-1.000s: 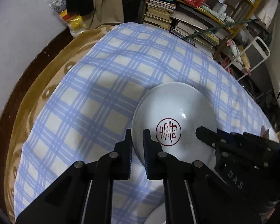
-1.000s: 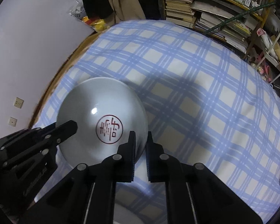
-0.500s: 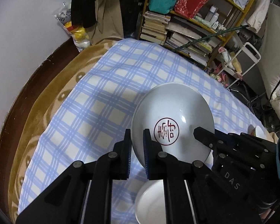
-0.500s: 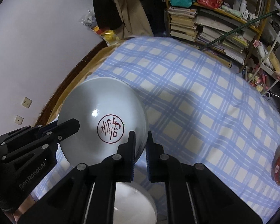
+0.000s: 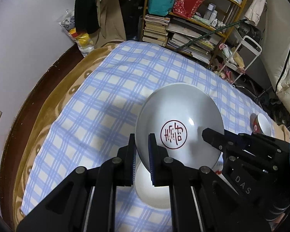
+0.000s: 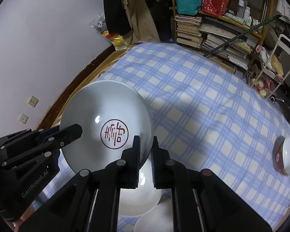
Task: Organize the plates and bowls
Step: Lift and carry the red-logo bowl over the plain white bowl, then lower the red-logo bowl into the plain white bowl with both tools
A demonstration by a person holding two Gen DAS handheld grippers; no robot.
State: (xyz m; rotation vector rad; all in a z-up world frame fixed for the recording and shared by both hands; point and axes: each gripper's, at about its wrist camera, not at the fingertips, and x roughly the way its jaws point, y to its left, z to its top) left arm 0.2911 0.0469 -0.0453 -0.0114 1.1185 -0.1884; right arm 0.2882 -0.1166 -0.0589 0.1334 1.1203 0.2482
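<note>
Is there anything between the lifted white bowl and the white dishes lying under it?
Nothing visible. The bowl, gripped by left gripper and right gripper, hangs over the dishes; only air between.

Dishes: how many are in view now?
4: the red-stamped bowl held aloft, a white bowl beneath it, another white dish nearest the camera, a red-sided bowl far right. Others may be hidden.

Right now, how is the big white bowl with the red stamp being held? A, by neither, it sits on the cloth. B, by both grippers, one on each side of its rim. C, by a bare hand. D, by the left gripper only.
B: the left gripper and the right gripper each pinch opposite rim edges of the bowl, raised above the checked cloth.
</note>
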